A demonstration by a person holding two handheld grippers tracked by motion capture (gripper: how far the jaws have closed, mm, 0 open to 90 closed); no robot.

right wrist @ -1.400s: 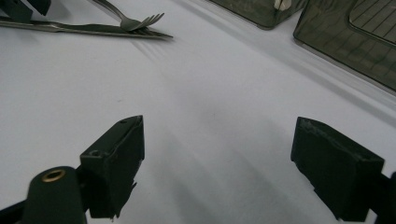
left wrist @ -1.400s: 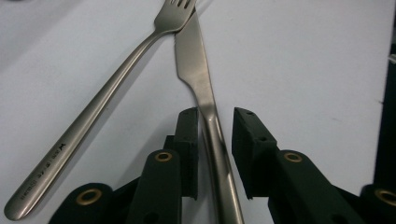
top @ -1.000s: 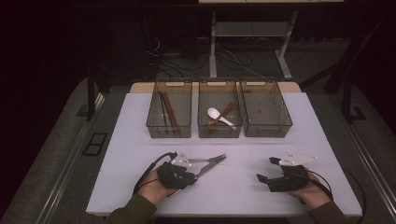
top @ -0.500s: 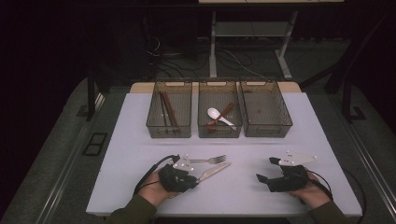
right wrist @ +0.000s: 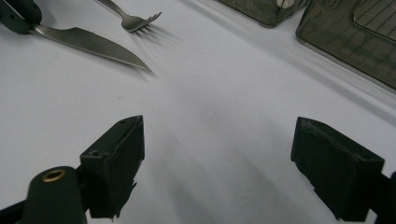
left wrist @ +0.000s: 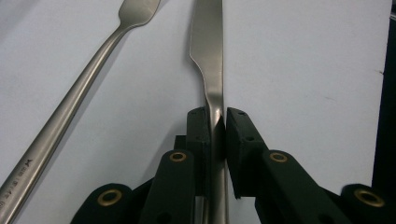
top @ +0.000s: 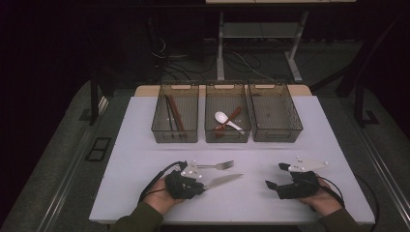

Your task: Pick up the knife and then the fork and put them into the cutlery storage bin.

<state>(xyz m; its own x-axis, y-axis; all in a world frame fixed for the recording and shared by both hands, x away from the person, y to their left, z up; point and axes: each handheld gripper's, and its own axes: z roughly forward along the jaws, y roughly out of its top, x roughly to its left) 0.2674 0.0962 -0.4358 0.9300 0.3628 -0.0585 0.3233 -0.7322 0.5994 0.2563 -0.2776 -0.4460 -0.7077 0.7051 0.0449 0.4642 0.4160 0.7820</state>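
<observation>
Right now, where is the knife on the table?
In the high view, the knife is at the front left of the table, its handle clamped in the left gripper. The fork lies just behind it.

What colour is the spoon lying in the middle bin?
White spoon, clearest in the high view.

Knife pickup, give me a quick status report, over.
Left gripper shut on the knife at its handle, blade pointing away. Right gripper open, holding nothing. Fork lies beside the knife, apart. Nothing in the way.
</observation>
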